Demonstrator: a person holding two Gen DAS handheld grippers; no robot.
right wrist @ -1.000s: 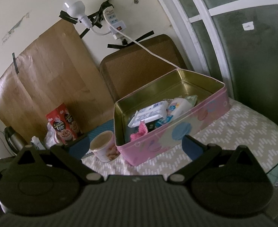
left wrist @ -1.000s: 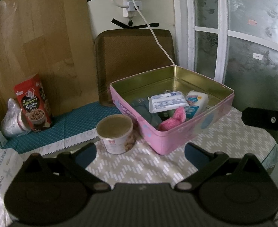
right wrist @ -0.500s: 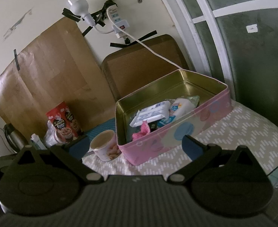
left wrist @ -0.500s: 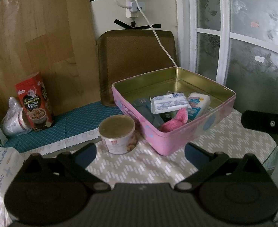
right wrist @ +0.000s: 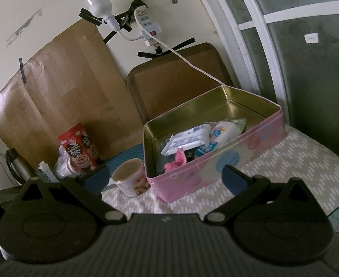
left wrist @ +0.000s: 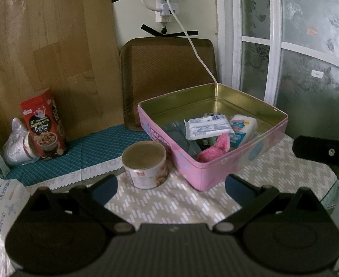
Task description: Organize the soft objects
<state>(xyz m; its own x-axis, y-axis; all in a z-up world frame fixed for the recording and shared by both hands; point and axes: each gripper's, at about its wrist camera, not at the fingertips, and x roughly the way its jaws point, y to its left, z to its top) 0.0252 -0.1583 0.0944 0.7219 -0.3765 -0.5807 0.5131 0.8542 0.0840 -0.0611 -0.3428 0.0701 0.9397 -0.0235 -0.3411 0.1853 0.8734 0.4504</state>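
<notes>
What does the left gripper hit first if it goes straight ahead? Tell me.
Probably the pink tin: its near corner sits just right of the midpoint of the left gripper, whose fingers stand open. The round can lies close on the left of that line, so depth leaves it uncertain.

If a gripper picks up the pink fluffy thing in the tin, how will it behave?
The pink fluffy thing looks like fuzzy fabric, so it would probably squash between the fingers and hang limp. It seems light for its size. It leans on the pink tin's near wall, so it is unlikely to roll or slip.
</notes>
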